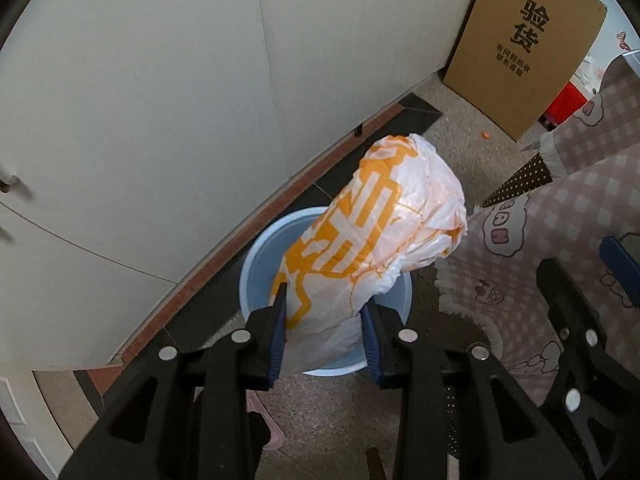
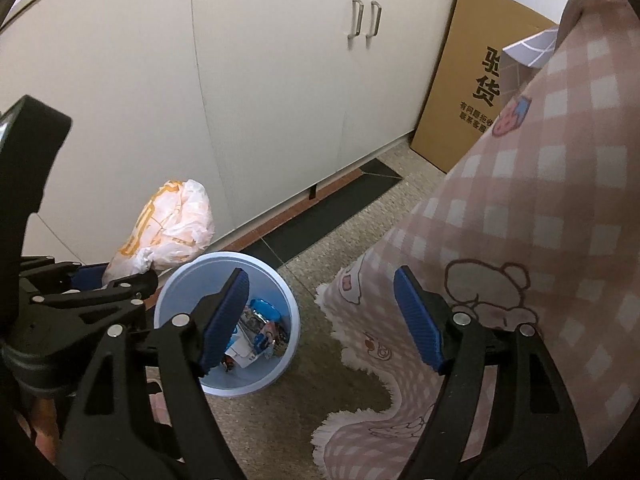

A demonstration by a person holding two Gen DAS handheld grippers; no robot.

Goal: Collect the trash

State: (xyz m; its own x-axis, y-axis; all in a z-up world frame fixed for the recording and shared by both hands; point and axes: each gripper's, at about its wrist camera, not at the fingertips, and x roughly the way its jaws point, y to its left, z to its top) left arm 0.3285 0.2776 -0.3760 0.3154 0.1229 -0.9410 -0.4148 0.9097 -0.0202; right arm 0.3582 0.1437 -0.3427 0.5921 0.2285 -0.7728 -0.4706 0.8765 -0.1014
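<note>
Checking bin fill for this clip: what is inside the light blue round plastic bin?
The light blue round plastic bin holds crumpled wrappers and packets at the bottom. The right claw's near blue pad covers part of the inside.

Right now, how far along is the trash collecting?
Some wrappers already lie in the round pale blue plastic bin. In hand: the left claw grips a bunched white plastic bag with orange print above that bin. Left: dropping it in. The right claw is open, holding nothing.
</note>
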